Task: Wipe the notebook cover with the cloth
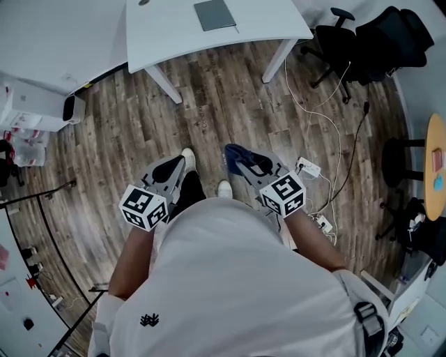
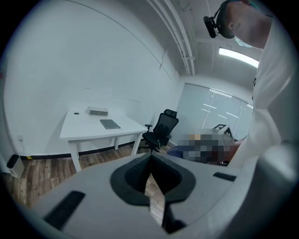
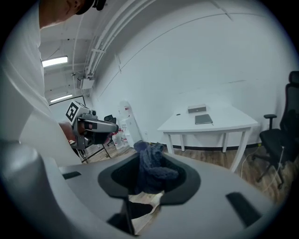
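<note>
Getting to the notebook [image 1: 214, 14] comes first, by my reading. It lies flat on the white bench [image 1: 160, 31] at the far side of the room, well apart from you, with open wooden floor [image 1: 230, 97] between. Walk up until the cover sits within your reach, and mind the cables [image 1: 339, 139] and power strip [image 1: 307, 167] lying to your right. Once there, I'd lay the cloth [image 3: 152, 165] flat on the cover rather than dab with a corner, since only a loose bunch of it sticks out past the tips. Press lightly and stroke along the cover's length. The notebook looks thin and may slide, so the left tongs [image 1: 171, 171] could steady one edge while you wipe.

You hold both tongs low in front of your waist, side by side above your shoes [image 1: 187, 155], angled forward and down and aimed across the room toward the bench. The right tongs [image 1: 248, 164] are closed on the dark blue cloth, which bunches between the tips and stands up above them. The left tongs are drawn together with nothing in them, and only a thin sliver of floor shows through the slit.
</note>
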The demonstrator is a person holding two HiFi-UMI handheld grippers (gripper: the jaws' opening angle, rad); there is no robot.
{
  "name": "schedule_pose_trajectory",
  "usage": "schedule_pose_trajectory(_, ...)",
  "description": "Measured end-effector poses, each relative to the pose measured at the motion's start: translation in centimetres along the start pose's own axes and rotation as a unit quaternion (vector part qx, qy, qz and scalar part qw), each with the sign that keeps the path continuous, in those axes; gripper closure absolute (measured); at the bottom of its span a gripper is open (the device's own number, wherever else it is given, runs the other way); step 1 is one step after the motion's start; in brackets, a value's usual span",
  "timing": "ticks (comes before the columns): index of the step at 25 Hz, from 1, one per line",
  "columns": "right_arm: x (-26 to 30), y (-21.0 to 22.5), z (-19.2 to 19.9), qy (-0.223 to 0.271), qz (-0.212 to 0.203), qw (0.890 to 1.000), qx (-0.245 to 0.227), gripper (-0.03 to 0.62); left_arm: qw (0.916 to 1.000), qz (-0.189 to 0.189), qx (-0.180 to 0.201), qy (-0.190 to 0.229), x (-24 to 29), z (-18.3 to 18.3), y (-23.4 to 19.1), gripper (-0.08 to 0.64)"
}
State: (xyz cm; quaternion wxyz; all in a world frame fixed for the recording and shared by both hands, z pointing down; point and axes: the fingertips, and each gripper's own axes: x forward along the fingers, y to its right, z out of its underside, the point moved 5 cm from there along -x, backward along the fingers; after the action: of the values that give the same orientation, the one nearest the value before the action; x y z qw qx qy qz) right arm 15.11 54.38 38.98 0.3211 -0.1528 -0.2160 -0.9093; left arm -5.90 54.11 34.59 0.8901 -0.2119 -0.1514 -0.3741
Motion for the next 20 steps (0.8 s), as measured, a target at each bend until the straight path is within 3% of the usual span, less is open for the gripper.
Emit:
schedule_pose_trajectory(9, 4.0, 4.7, -3.8, -0.017, 0.071, 0.997, 0.029, 0.472, 0.9979, 0.062, 0.015, -0.01, 6.8, -4.4, -8.2, 0.554)
schedule_pose_trajectory(14, 7.2, 7.4, -7.1, -0.019, 0.104, 0.994, 0.036, 0.472, 0.9937, 0.095, 0.058, -0.009, 10.3, -8.5, -12.9, 0.554)
schedule_pose_trajectory(20, 10.5, 10.8, -9.8, -0.014, 0.128, 0.99, 0.051, 0.472, 0.9911, 0.103, 0.08, -0.026, 14.1, -10.2, -18.5, 0.554)
